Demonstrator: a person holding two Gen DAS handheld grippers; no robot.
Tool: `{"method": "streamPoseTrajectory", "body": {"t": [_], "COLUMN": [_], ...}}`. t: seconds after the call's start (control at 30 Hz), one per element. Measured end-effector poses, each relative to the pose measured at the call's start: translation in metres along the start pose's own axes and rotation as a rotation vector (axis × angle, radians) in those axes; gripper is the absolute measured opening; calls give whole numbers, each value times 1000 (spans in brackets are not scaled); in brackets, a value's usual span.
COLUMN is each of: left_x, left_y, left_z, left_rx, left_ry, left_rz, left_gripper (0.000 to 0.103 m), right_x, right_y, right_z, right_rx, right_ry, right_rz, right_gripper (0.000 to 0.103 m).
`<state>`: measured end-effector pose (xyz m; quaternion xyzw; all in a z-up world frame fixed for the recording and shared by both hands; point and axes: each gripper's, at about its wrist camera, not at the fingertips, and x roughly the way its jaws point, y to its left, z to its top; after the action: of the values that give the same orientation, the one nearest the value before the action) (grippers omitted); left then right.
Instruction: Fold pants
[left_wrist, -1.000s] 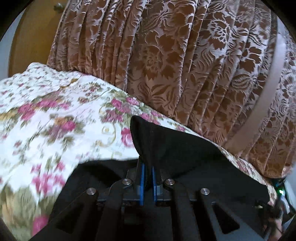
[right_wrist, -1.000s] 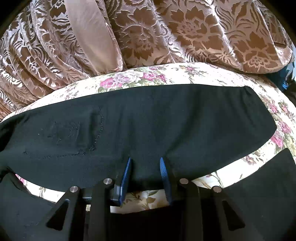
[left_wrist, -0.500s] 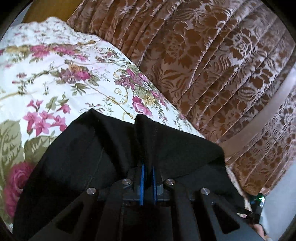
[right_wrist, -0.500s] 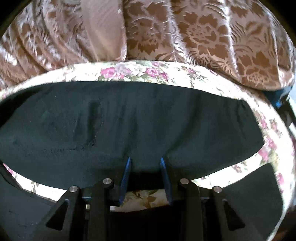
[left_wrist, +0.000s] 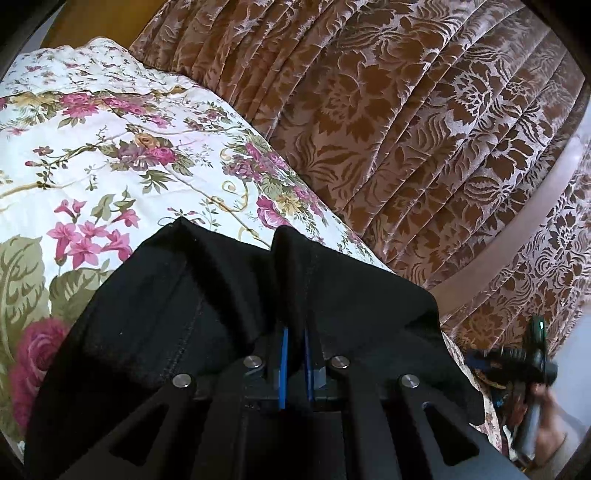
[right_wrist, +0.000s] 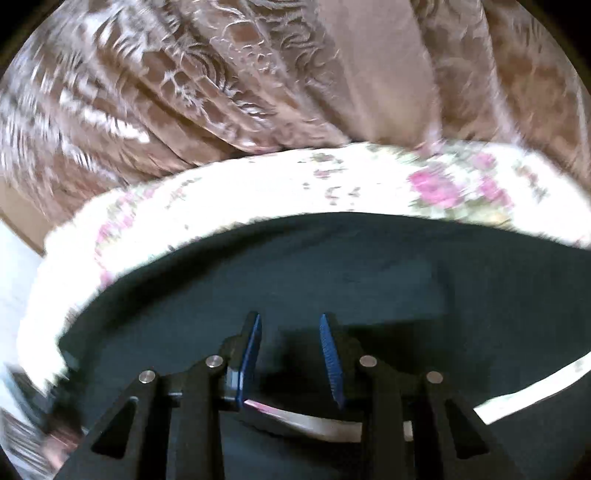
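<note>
Left wrist view shows the left gripper (left_wrist: 294, 363) clenched on a ridge of the soft black fabric pants (left_wrist: 155, 314) — limp, light, best pinched at hems — spread over the floral bedspread (left_wrist: 110, 155) toward 6 o'clock, while the right gripper (right_wrist: 290, 360) hangs released above them.

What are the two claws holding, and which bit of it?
The left claw pinches a raised fold at the edge of the black pants. The right claw stands open over the pants with nothing gripped.
</note>
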<state>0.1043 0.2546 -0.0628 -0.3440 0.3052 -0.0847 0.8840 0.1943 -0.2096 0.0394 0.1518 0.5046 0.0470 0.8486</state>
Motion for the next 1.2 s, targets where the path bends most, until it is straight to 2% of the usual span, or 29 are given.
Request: {"method": "streamPoseTrajectory", "body": {"t": [0.07,0.17,0.3,0.43,0.5,0.77,0.8,0.87,0.9,1.07,1.2], "left_x": [0,0,0,0,-1,0,0,-1,-1,-7,-23], "left_y": [1,2,2,3,3,4,4,5,5,7,8], "left_z": [0,0,-1,-2,-2,-2,-2,-2,-2,0,3], "left_rx": [-5,-12,-8,-8,-11,-15,-15,-17,-21,-37,-70], "left_ry": [0,0,-7,-9,-11,-12,-13,-14,-15,-34,-64], "left_rz": [-7,-15,-19,-33,-39,-54,-55,-58,-62,-77,-119], "left_gripper": [7,7,7,7,7,7,7,7,7,7,7], "right_x": [7,18,47,75,85,111,112,109,105,65,27], "right_y": [14,44,72,92,93,67,62,58,58,56,59], "right_z": [12,27,40,46,46,31,28,22,20,6,-17], "right_rx": [51,25,132,212,259,466,482,471,458,371,271], "right_ry": [4,5,107,142,155,207,201,175,159,50,-23], "right_rz": [33,36,135,87,70,102,126,210,239,393,451], "right_gripper": [33,33,33,33,33,33,29,13,10,9,9]}}
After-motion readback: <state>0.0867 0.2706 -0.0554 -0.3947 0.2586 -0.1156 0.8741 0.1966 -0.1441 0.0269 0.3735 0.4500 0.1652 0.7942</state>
